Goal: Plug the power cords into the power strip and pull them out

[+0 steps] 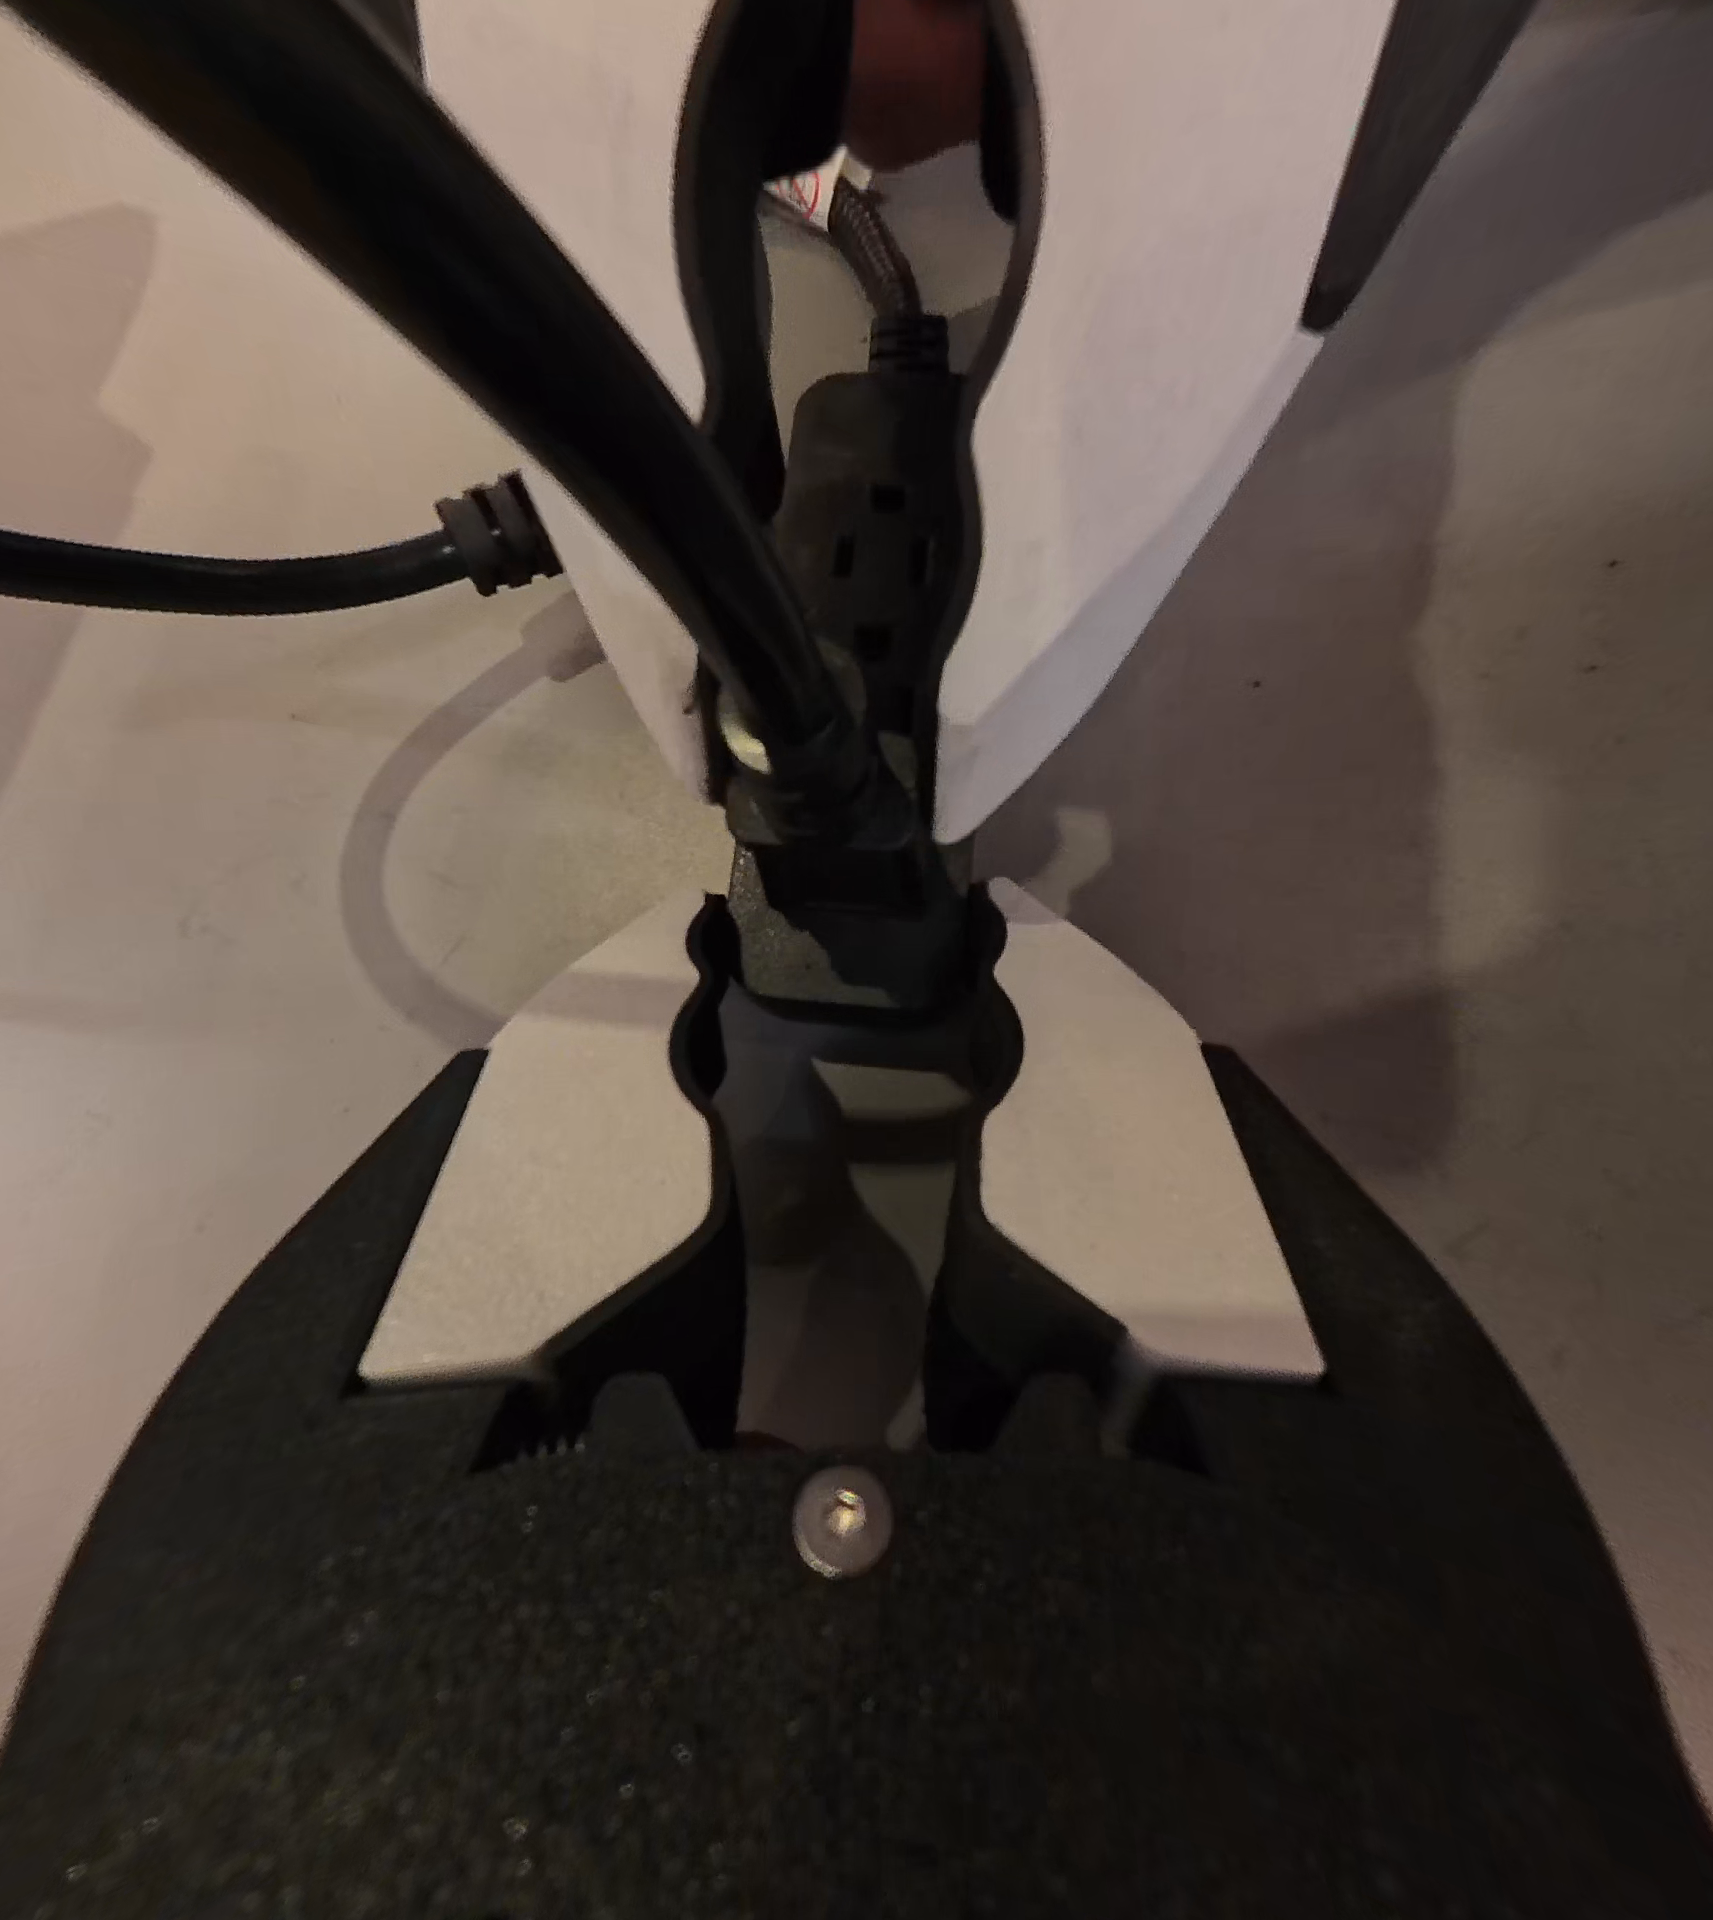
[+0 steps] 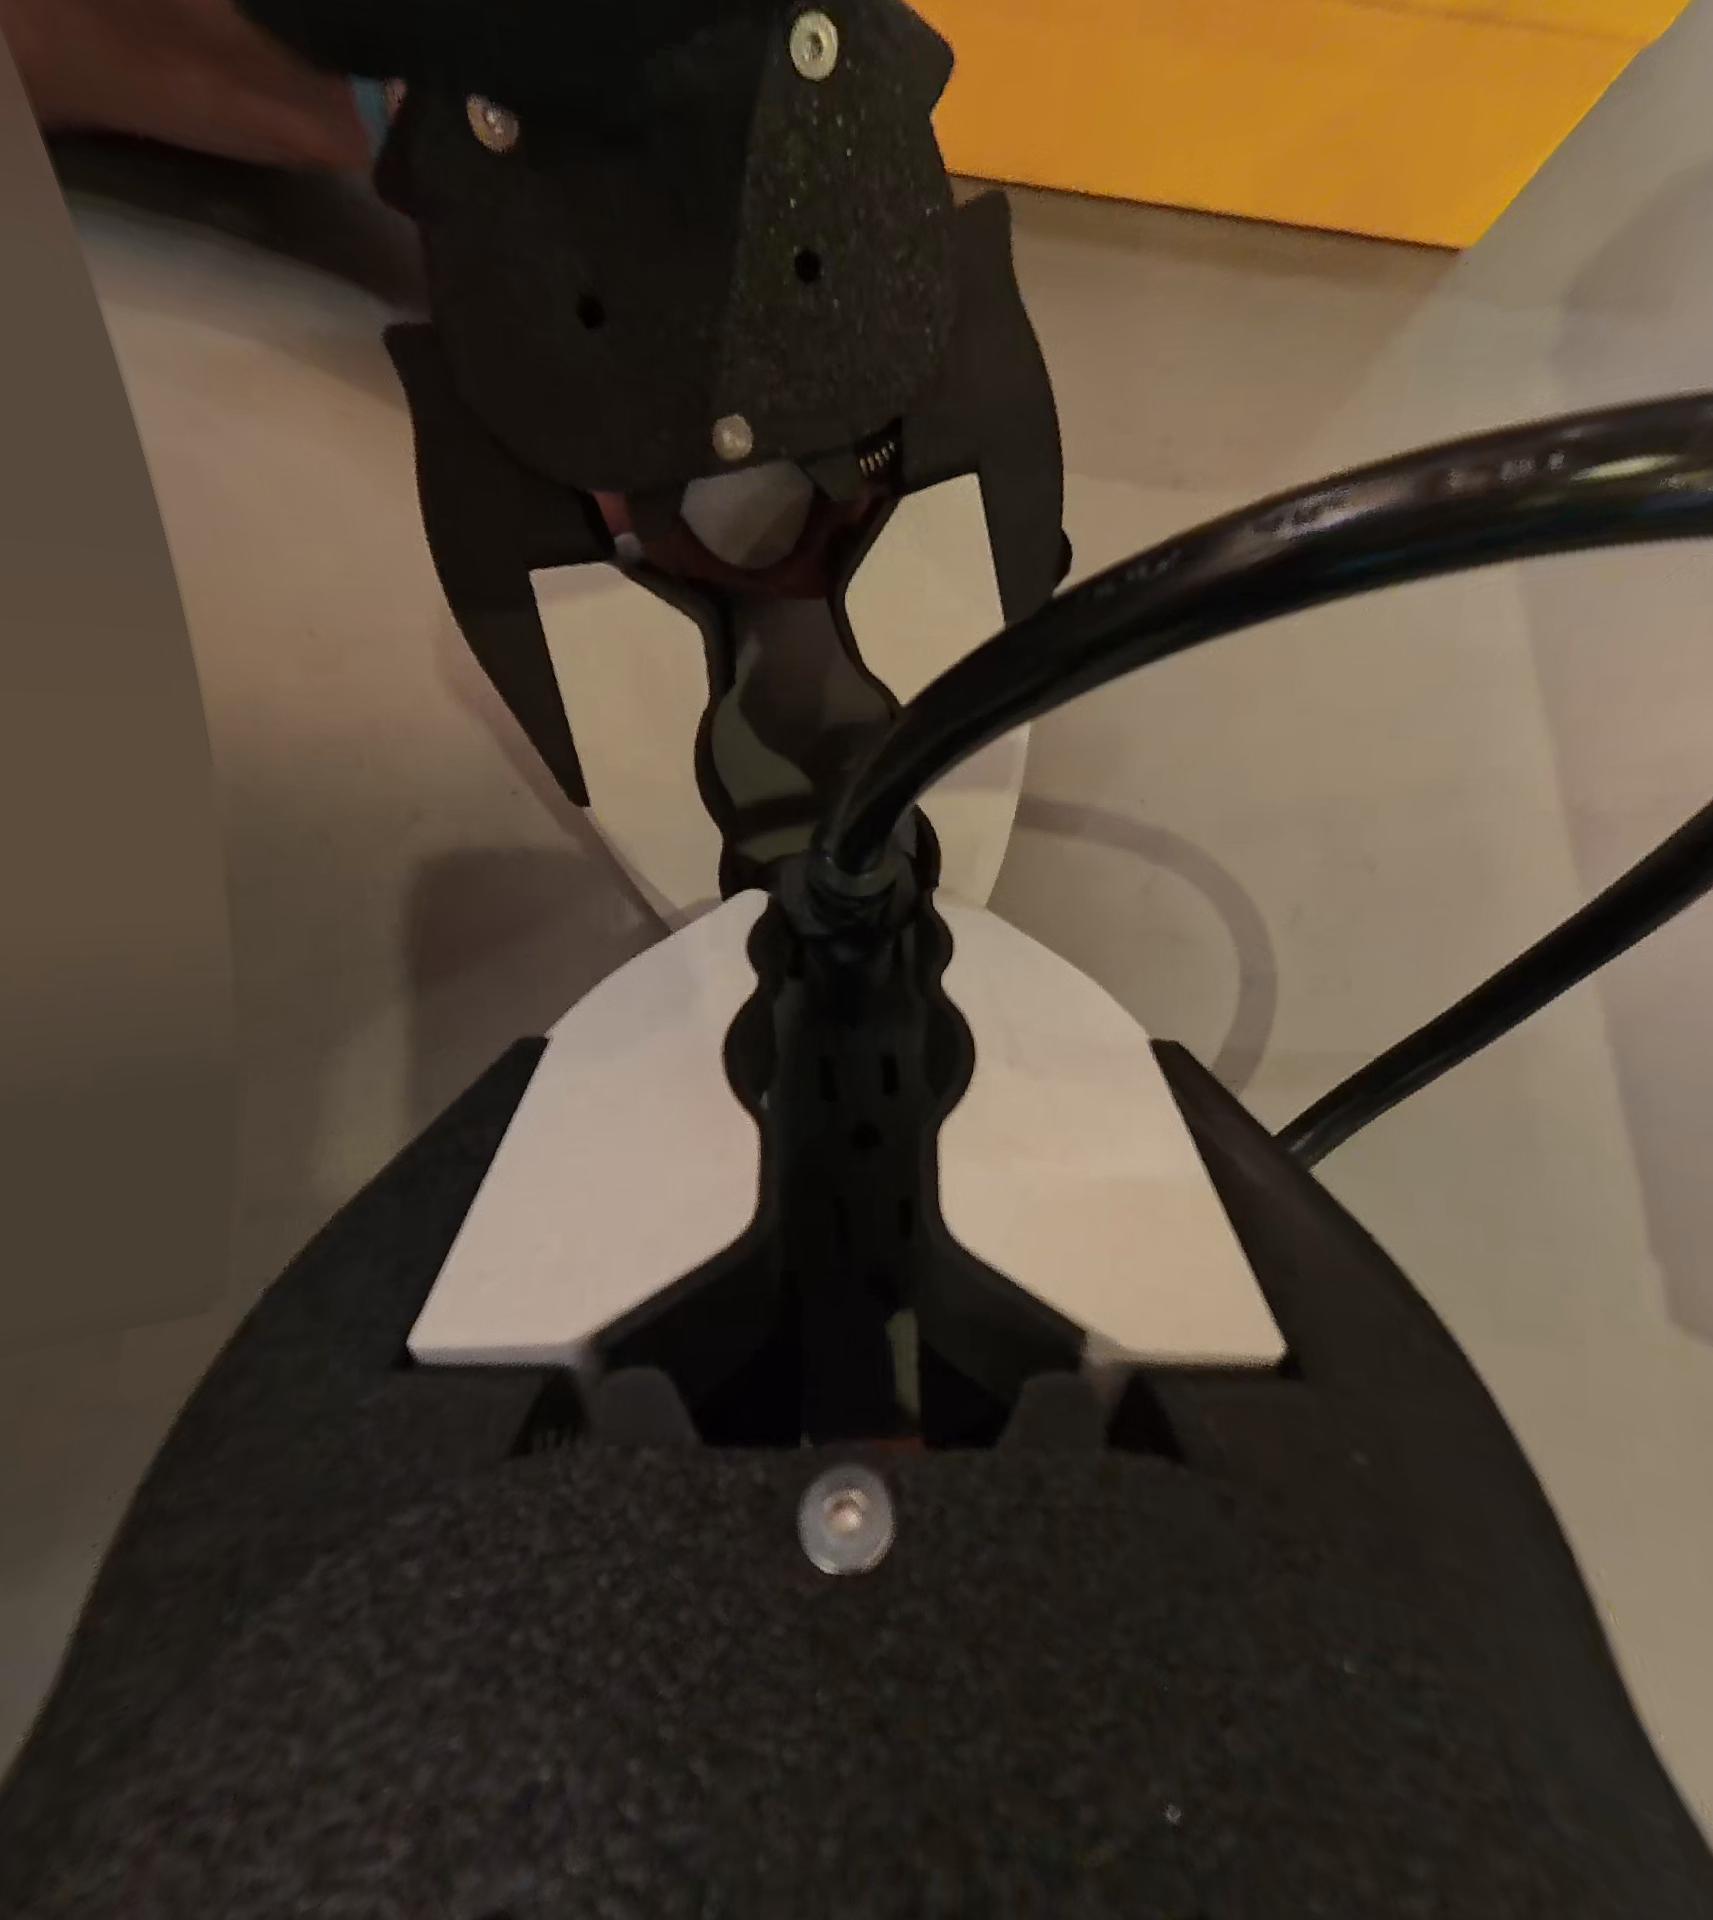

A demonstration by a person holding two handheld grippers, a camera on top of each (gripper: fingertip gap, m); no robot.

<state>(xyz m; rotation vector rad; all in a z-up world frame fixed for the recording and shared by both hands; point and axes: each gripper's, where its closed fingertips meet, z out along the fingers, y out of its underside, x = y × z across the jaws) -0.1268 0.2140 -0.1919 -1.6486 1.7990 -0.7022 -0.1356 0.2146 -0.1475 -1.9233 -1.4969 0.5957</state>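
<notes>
We find the left gripper clamped on the dark power strip to brace it above the table, while the right gripper, facing it nose to nose, pinches the black power cord plug at a socket.

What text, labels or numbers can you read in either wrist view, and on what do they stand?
Nothing is legible.
Black cord: faint pale print along the jacket, too blurred to read.
White tag past the far end of the power strip: red marks, too small and too hidden to read.
No other writing shows in either view.
</notes>
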